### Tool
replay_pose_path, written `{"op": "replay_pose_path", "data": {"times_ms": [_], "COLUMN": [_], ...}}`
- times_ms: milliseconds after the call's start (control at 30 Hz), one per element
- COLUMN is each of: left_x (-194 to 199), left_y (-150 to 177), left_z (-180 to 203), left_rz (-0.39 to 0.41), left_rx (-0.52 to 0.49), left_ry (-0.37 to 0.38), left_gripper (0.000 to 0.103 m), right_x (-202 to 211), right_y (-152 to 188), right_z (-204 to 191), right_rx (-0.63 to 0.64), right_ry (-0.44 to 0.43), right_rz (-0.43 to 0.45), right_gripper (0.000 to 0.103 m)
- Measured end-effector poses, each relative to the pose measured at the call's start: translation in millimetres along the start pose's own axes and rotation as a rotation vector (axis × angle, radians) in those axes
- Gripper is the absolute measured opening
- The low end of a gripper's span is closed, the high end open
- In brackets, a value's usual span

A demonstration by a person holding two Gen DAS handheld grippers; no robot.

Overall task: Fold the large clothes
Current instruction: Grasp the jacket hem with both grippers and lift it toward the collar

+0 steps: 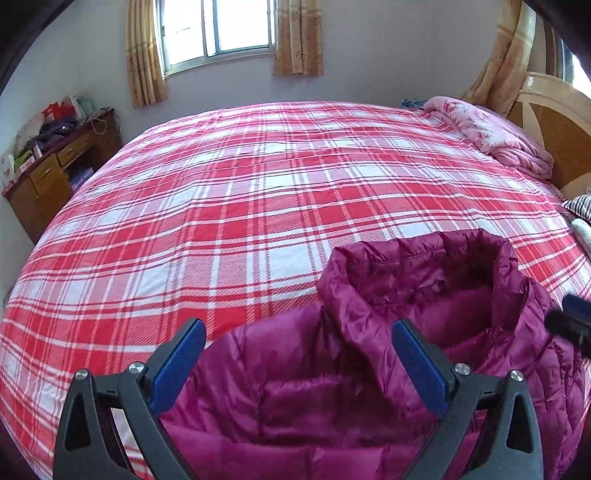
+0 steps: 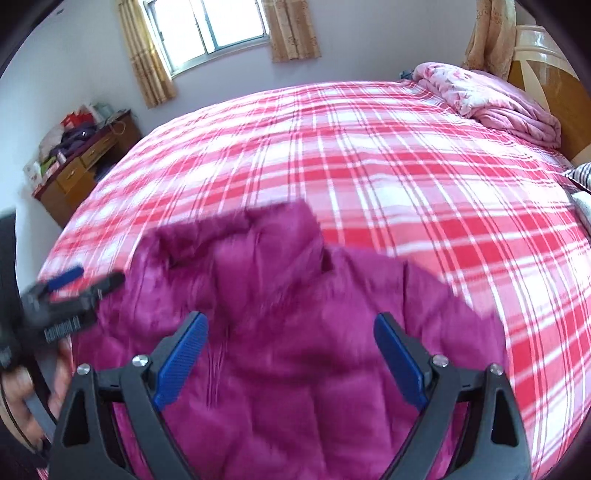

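A magenta puffer jacket (image 1: 369, 350) lies on the red and white plaid bed (image 1: 240, 192), collar turned up towards the far side. My left gripper (image 1: 299, 332) hovers above its near part, jaws wide and open, nothing between the blue pads. In the right wrist view the same jacket (image 2: 295, 332) appears blurred under my right gripper (image 2: 291, 325), which also stands open and holds nothing. The left gripper (image 2: 85, 280) shows at the left edge of that view, held by a hand (image 2: 22, 398). The right gripper's tip (image 1: 569, 321) pokes in at the right edge of the left wrist view.
A pink quilt (image 1: 491, 136) is bunched by the wooden headboard (image 1: 554, 122) at the far right. A striped cloth (image 1: 580, 205) lies at the bed's right edge. A cluttered wooden desk (image 1: 55, 166) stands against the wall on the left, under a curtained window (image 1: 221, 29).
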State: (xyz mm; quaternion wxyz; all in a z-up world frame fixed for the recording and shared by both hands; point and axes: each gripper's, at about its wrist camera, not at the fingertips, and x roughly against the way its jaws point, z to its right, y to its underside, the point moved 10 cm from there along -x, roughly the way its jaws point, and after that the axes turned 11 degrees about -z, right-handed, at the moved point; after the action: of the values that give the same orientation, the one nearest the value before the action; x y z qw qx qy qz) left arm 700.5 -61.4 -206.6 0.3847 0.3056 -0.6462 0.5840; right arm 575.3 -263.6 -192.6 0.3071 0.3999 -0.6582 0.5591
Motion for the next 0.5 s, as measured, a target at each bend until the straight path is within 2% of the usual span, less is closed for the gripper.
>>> {"op": "replay_pose_path", "data": {"times_ms": [67,167,300,333,367,400,433,467,500], "left_x": [-5,-13,-22,-23,-24,-25,-27,-30,-30], "left_y": [-7,-16,-20,-20,-19,-18,-17,-15,-13], "left_z": [5,8,12,13,15,17,18,21,22], "left_rz": [0.005,0.012,0.008,0.007,0.006,-0.008,-0.022,-0.045,-0.058], "left_rx": [-0.016,-0.040,-0.052,-0.059,-0.067,-0.072,-0.073,-0.066,-0.061], "left_ry": [-0.001,-0.020,-0.028,-0.025,-0.018,-0.009,0.003,0.038,0.058], "left_gripper": [0.101,0.101,0.100,0.093,0.086,0.067,0.047,0.037,0.018], "right_x": [-1,-14,-42,-46,-50,-52,-53,-53,-51], "right_y": [-20,-45,-52,-49,-45,-40,-36,-34,-31], "right_z": [-1,0,5,6,8,10,14,17,21], "right_rx": [-0.009,0.001,0.050,0.067,0.084,0.094,0.093,0.089,0.082], "right_ry": [-0.001,0.042,0.126,0.140,0.148,0.149,0.150,0.146,0.133], "right_rz": [0.012,0.000,-0.074,-0.091,-0.109,-0.125,-0.138,-0.144,-0.147], "right_gripper": [0.093,0.093,0.092,0.085,0.073,0.068,0.056,0.035,0.022]}}
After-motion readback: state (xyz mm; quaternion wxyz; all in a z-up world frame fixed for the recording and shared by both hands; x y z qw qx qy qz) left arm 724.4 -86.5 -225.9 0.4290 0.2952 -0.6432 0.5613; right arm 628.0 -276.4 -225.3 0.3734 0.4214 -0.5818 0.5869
